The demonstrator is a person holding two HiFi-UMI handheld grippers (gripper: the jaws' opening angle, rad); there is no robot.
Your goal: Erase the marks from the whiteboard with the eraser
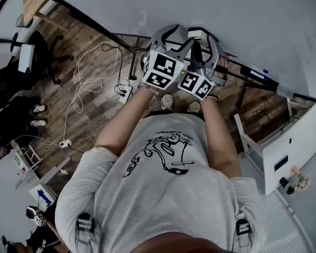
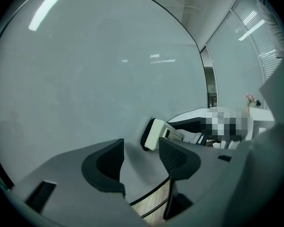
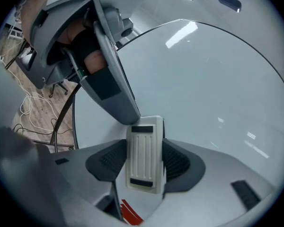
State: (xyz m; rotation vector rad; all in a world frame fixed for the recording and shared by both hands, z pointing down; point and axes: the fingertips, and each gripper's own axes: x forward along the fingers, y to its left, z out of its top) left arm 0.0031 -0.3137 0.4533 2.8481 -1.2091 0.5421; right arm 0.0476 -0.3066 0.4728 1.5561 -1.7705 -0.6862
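Observation:
The whiteboard [image 1: 226, 15] fills the top of the head view, and I see no clear marks on it [image 3: 213, 84] near the grippers. My right gripper [image 3: 144, 150] is shut on the white ribbed eraser [image 3: 143, 167], whose dark felt side lies toward the board. In the head view the right gripper [image 1: 204, 49] holds the eraser [image 1: 198, 34] up at the board. My left gripper [image 1: 168, 36] is right beside it, open with nothing between its jaws [image 2: 141, 150]. The left gripper view shows the eraser [image 2: 155, 134] on the whiteboard [image 2: 99, 74] just past the jaws.
Below the board lie a wooden floor with white cables [image 1: 87, 83] and a power strip [image 1: 125, 92]. The board's black stand legs [image 1: 134, 57] and a tray with pens [image 1: 257, 73] run under it. An office chair [image 1: 21, 67] stands left, a white cabinet [image 1: 287, 152] right.

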